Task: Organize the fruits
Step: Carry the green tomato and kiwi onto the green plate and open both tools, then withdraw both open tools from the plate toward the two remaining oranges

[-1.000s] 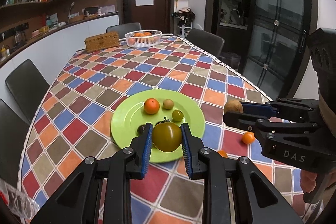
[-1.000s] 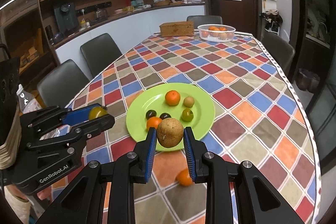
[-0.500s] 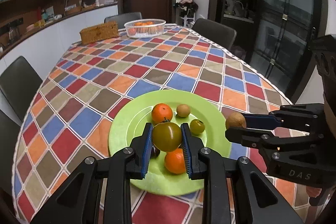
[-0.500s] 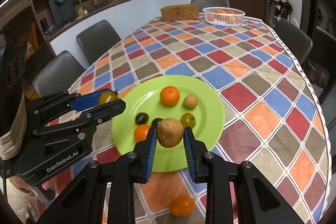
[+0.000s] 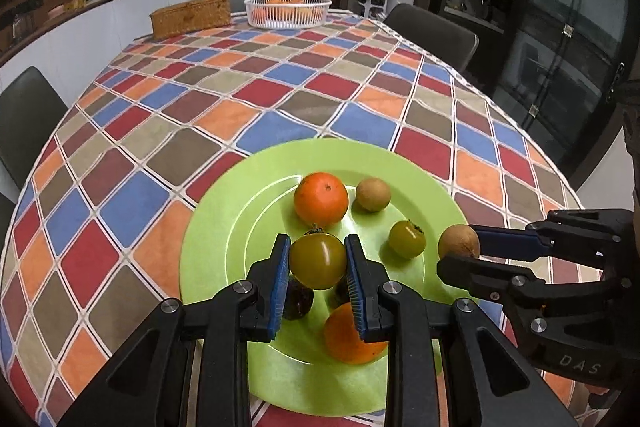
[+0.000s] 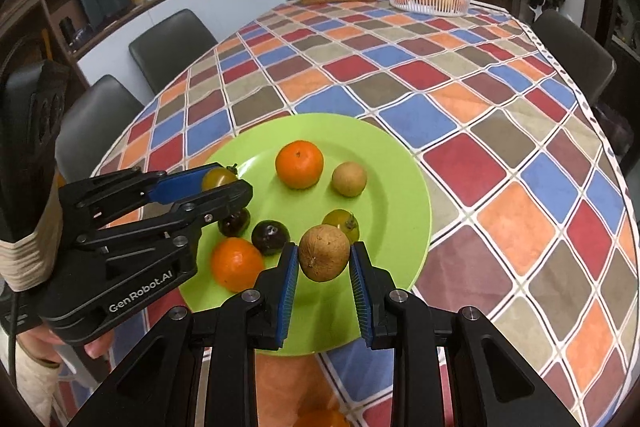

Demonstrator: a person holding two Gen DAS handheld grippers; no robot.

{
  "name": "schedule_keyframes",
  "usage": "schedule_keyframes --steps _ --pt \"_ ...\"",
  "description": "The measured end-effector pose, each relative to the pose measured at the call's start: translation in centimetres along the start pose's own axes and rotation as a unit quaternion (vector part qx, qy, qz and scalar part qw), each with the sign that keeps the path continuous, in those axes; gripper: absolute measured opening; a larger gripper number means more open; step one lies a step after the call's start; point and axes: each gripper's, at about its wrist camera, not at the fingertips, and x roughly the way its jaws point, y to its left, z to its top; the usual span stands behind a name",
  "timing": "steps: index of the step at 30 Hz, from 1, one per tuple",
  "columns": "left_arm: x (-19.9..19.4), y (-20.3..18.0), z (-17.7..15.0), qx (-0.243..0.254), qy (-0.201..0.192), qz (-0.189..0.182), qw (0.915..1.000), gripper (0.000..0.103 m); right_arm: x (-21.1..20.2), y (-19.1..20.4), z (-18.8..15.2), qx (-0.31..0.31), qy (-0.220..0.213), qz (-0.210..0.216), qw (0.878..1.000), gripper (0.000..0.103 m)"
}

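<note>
I am carrying two last fruits over the green plate [image 6: 400, 163].

Left gripper [image 5: 318, 261] jaws are clamping an olive tomato [image 5: 318, 261], right gripper [image 6: 324, 259] jaws a brown fruit [image 6: 324, 259]; six are already plated, one orange fruit [image 6: 320, 418] waiting at 6 o'clock on the worktop [image 6: 500, 163].

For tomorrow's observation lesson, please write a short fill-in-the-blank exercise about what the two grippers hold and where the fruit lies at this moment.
1. The left gripper is shut on a greenish ____.
2. The right gripper holds a round brown fruit above the ____ plate.
3. The white basket at the table's far end holds ____ fruits.
4. The small brown fruit lying on the plate sits beside the large ____.

Missing words: tomato; green; orange; orange
</note>
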Motion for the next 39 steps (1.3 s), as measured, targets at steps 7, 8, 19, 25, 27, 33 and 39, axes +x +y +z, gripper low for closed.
schedule_keyframes --steps 7,8,19,25,27,33,39 --pt "-1.1 0.1 -0.5 -0.003 -0.007 0.013 0.9999 0.032 0.1 0.0 -0.4 -0.005 0.005 -0.001 1.000 0.033" --pt "-1.4 0.1 -0.7 -0.004 -0.008 0.017 0.9998 0.032 -0.1 0.0 -0.5 -0.006 0.002 -0.004 1.000 0.035" --pt "-8.5 -2.7 -3.1 0.018 -0.048 0.043 0.9978 0.036 -6.1 1.1 -2.8 -0.015 -0.055 -0.006 0.998 0.035" --pt "-12.4 -4.6 -3.8 0.024 -0.070 0.041 0.9964 0.045 -10.2 1.9 -4.2 -0.017 -0.089 -0.001 0.996 0.035" --pt "-13.6 -5.4 -4.1 0.028 -0.078 0.040 0.9958 0.048 -11.3 2.0 -4.7 -0.018 -0.096 -0.003 0.995 0.035" --pt "-16.1 -7.5 -5.2 0.047 -0.090 0.056 0.9933 0.065 -14.3 1.8 -6.1 -0.018 -0.123 -0.014 0.992 0.049" --pt "-17.6 -9.7 -6.4 0.058 -0.106 0.076 0.9897 0.081 -16.2 1.2 -7.6 -0.027 -0.136 -0.029 0.990 0.059"
